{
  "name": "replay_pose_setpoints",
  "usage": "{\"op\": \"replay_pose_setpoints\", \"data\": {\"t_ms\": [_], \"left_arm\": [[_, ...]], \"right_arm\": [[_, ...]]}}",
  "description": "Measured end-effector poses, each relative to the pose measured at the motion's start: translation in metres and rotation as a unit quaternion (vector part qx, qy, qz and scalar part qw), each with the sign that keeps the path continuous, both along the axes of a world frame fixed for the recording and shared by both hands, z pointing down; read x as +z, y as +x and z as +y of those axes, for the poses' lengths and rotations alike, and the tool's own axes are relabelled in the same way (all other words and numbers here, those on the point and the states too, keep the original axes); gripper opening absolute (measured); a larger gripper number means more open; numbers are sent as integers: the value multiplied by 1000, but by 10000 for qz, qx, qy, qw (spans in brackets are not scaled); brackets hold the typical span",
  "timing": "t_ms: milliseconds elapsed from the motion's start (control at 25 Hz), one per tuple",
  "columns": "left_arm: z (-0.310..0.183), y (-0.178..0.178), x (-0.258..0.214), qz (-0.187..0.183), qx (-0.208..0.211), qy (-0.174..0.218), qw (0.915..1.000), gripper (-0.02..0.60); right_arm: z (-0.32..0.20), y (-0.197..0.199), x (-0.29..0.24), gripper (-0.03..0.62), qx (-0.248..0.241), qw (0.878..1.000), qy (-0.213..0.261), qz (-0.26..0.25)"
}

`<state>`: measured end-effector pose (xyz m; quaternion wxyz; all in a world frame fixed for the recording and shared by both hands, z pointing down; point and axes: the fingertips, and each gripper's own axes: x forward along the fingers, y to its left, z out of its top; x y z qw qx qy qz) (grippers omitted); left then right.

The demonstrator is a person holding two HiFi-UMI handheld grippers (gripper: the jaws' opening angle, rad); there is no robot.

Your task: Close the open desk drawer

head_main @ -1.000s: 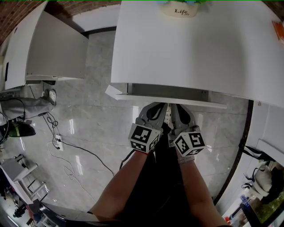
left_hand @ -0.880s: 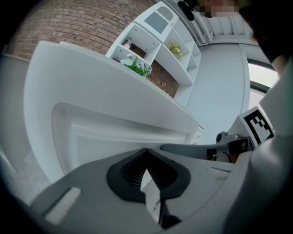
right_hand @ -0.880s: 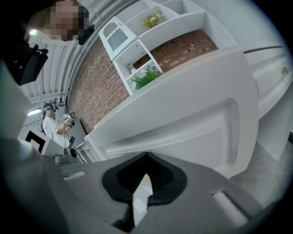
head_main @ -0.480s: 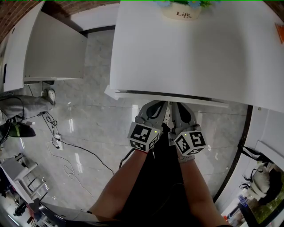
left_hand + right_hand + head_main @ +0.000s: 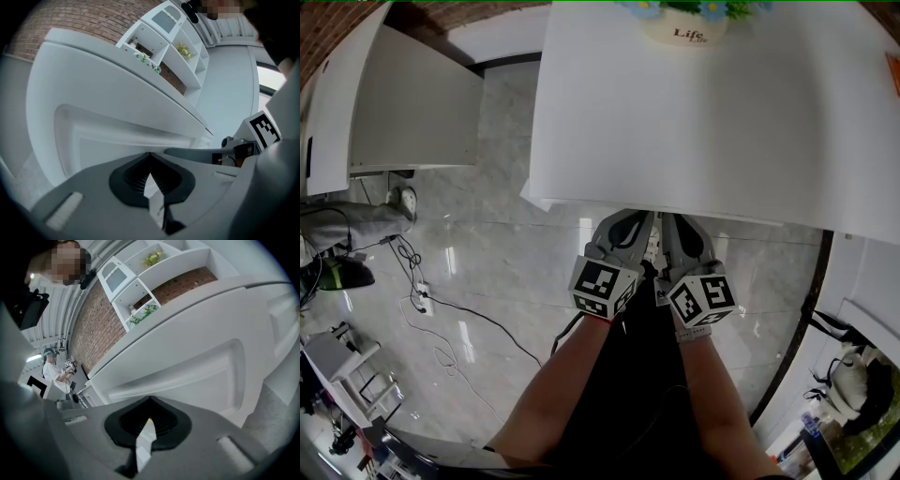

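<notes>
The white desk (image 5: 703,112) fills the top of the head view. Its drawer front (image 5: 536,201) shows only as a thin strip under the desk's near edge. My left gripper (image 5: 622,230) and right gripper (image 5: 682,232) sit side by side with their tips at that edge. Both are shut, with nothing held. In the left gripper view the recessed drawer front (image 5: 117,138) lies just beyond the shut left gripper (image 5: 150,157). From the right gripper view the same panel (image 5: 187,369) stands close ahead of the right gripper (image 5: 149,403).
A plant pot (image 5: 680,23) stands at the desk's far edge. A second white desk (image 5: 403,103) is at the left, with cables (image 5: 431,309) on the marble floor. White shelves (image 5: 164,28) line a brick wall. A person (image 5: 51,369) stands far off.
The drawer has slid in under the desk top: the dark open gap and the wide drawer front seen before are gone. Both grippers moved slightly forward with it.
</notes>
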<state>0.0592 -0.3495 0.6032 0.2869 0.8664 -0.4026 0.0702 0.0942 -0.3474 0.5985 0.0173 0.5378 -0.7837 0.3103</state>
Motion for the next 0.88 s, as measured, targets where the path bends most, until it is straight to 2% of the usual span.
{"op": "replay_pose_setpoints", "data": {"t_ms": [480, 880], "left_arm": [[-12, 1, 0, 17, -153, -75, 9999, 2], [-7, -3, -3, 33, -174, -137, 9997, 2]], "right_arm": [[-11, 1, 0, 0, -139, 9999, -24, -54], [-5, 0, -8, 0, -239, 9997, -7, 88]]}}
